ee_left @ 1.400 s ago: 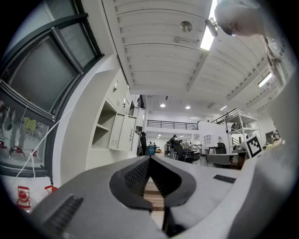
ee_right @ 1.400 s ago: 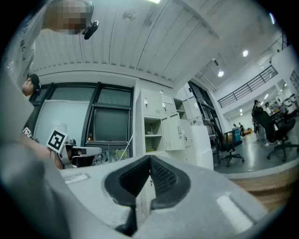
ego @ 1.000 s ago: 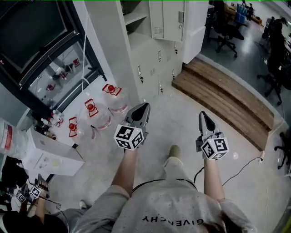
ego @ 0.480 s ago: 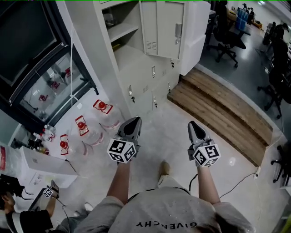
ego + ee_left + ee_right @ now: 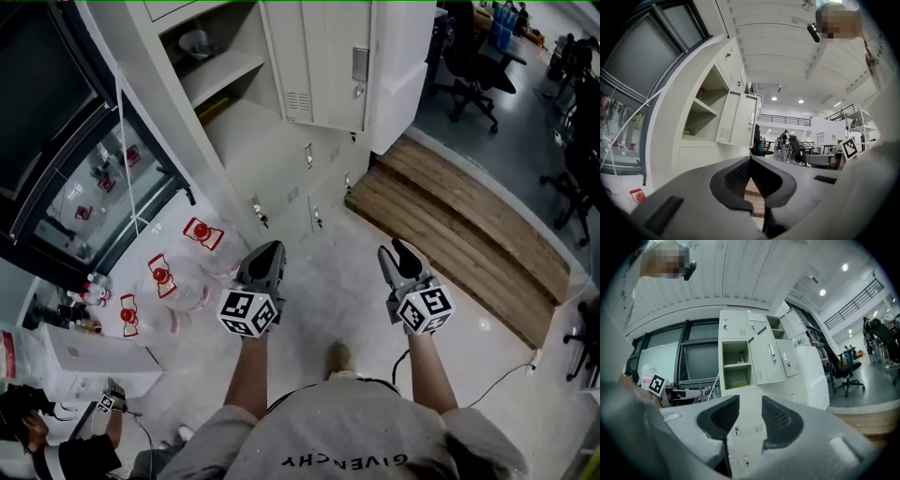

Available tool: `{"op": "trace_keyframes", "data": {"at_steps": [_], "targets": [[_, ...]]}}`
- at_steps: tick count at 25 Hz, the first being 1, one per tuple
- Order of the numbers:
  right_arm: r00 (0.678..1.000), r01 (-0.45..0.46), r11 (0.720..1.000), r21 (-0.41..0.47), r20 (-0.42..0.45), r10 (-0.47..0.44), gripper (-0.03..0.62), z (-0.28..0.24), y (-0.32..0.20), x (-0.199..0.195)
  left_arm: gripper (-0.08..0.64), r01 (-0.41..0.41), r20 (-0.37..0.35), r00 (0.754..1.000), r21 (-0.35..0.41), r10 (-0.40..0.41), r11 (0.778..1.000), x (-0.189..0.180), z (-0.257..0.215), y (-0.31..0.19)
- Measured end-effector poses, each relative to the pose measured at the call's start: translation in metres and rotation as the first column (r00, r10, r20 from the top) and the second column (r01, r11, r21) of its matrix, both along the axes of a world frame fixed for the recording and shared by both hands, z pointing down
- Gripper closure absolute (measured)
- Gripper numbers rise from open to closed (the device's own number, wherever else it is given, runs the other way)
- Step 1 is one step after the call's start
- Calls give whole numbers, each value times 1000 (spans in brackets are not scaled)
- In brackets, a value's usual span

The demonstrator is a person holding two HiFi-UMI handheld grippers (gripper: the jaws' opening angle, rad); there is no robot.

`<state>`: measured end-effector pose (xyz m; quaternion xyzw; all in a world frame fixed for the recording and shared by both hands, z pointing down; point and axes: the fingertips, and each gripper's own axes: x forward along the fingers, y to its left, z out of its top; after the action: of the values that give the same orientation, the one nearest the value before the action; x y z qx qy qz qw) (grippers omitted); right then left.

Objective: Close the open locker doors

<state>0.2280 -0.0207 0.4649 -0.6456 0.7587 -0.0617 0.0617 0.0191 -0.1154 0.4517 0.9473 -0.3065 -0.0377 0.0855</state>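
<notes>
head view: since a second ago i have stepped closer. the open locker door (image 5: 323, 58) and the bare shelf compartment (image 5: 214, 64) beside it now fill the 12 o'clock edge, where before they sat only at the very top. my left gripper (image 5: 266, 253) and right gripper (image 5: 401, 255) are both held out over the floor, well apart from the lockers. nothing is touched yet, so i judge this as the approach, with no door closed. the wooden step (image 5: 450, 220) runs from 1 to 4 o'clock and the water bottles (image 5: 183, 277) lie at 9 o'clock. the pale floor between them is my free lane.

left gripper view: my left fingers are pinched together at the tips with nothing in them. the door hangs at 11 o'clock, swung out from its hinge, with the open shelves left of it. office chairs (image 5: 759, 143) stand far off at 12 o'clock, out of my way.

right gripper view: my right fingers were shut a second ago and are now opening, a clear gap between them and nothing in it. the open door stands at 12 o'clock just above the gap, and another compartment (image 5: 776, 324) looks open higher up at 1 o'clock. i read the spreading as readying to push or catch the door's free edge, which faces the room side.
</notes>
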Motion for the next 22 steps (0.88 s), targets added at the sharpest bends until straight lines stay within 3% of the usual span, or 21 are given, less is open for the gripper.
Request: {"op": "trace_keyframes", "data": {"at_steps": [11,22], "targets": [[999,31,999,-7,27,-31,416,4,-62,41,563,37,5,999,-5,-37,999,32,6,-50],[998,36,999,-11,55,-35,391,9,-125,57,563,75,27,997,-25,-74,997,23,16,-91]]}}
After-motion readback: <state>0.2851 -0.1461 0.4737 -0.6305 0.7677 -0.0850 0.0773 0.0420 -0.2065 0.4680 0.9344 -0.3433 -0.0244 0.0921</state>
